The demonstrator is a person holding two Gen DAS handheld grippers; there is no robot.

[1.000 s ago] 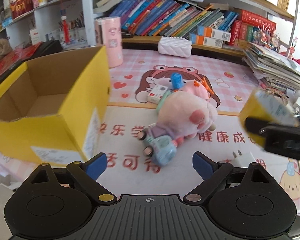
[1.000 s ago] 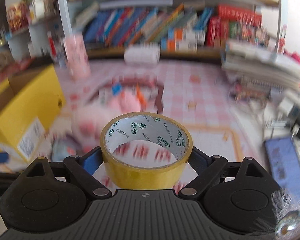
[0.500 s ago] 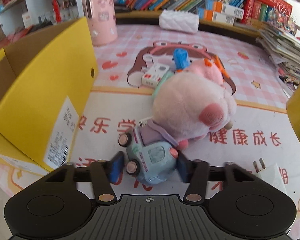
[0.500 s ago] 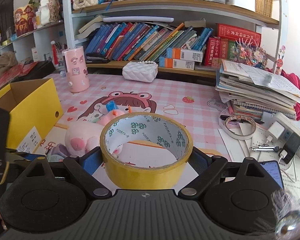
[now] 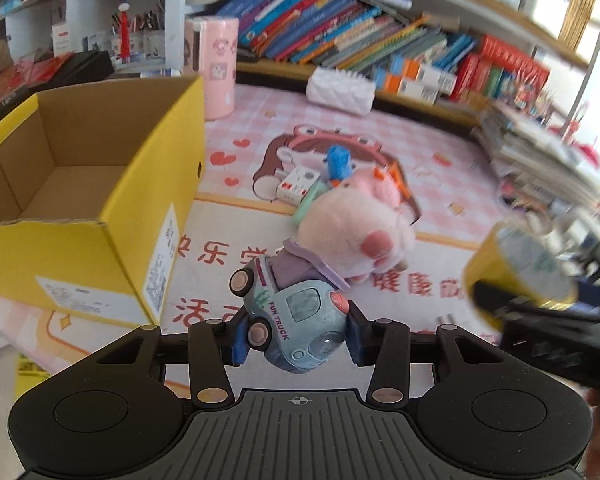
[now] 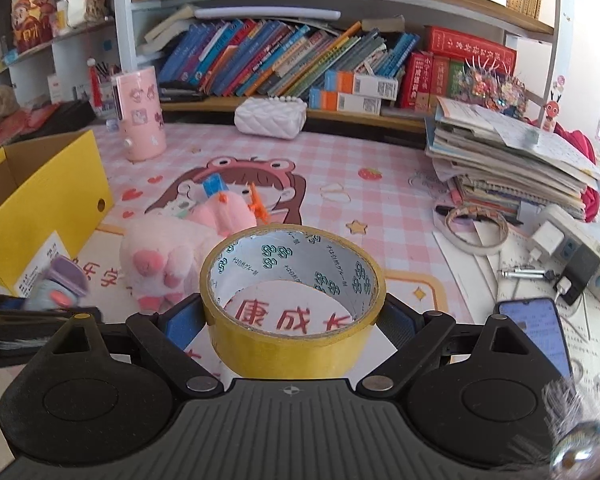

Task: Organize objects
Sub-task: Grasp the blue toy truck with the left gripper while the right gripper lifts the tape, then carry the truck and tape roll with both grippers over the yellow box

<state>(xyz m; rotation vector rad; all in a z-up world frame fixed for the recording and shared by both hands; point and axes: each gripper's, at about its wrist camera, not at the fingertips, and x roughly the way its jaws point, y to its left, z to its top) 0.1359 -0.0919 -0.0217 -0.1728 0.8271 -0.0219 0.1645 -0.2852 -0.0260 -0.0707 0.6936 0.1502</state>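
while the left hand-held gripper [image 5: 296, 338] pinches the blue toy truck [image 5: 296, 320] at lower centre, clear of the worktop [image 5: 440, 184], the right hand-held gripper [image 6: 290, 322] clamps a yellow tape roll [image 6: 290, 300]; yellow box [image 5: 100, 208] upper left.

A glossy pale-blue plastic toy truck [image 5: 300, 320] contrasts with the fuzzy pink plush pig [image 5: 356, 232], the matt yellow corrugated-cardboard box [image 5: 112, 224] with its raw brown inside, the shiny yellow roll of adhesive tape [image 6: 292, 300], and the smooth printed pink vinyl table mat [image 6: 340, 168].
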